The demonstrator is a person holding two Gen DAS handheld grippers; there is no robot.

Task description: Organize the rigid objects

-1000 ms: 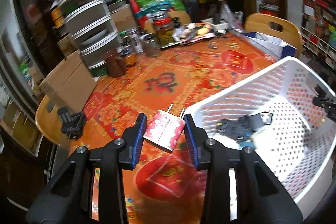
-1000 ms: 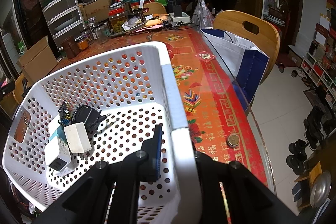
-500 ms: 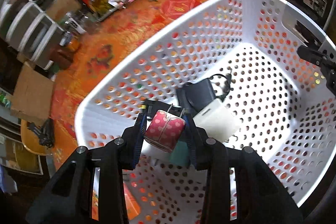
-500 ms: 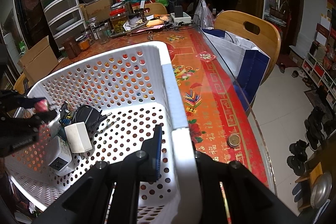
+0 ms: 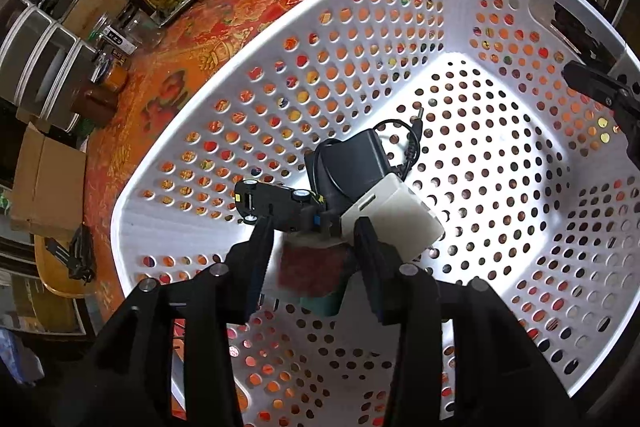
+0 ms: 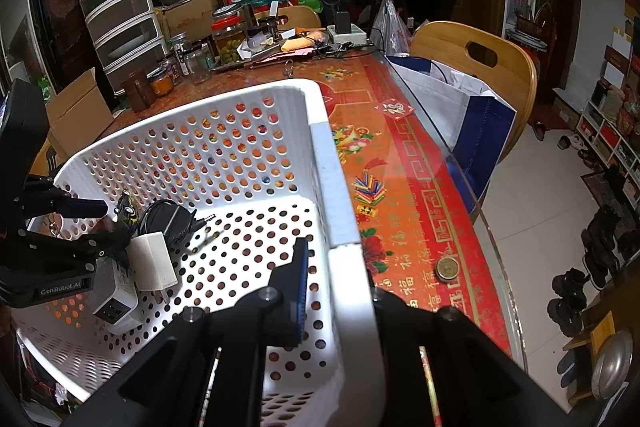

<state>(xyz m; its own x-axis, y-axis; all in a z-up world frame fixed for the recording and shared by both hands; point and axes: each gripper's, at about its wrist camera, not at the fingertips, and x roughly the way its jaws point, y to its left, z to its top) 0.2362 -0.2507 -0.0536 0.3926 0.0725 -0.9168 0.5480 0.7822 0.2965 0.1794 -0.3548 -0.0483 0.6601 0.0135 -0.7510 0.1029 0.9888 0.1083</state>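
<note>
My left gripper (image 5: 314,241) is open inside the white perforated basket (image 5: 500,7). The red dotted plug (image 5: 310,267) is blurred between the spread fingers, free of both pads, above a teal item. In the basket lie a black toy car (image 5: 276,205), a black adapter with cable (image 5: 352,163) and a white charger (image 5: 394,217). My right gripper (image 6: 340,267) is shut on the basket's right wall (image 6: 340,211), one finger inside, one outside. The left gripper also shows in the right wrist view (image 6: 80,223).
The basket stands on a red patterned tablecloth (image 6: 400,187). Jars (image 6: 228,39), drawers (image 6: 120,11) and boxes crowd the far end. A coin-like tin (image 6: 447,269) lies near the table's glass edge. A wooden chair with a bag (image 6: 480,75) stands at right.
My left gripper carried the red plug over the basket rim and down inside, then opened; the plug has come loose between the fingers. The right gripper kept its hold on the basket wall.
</note>
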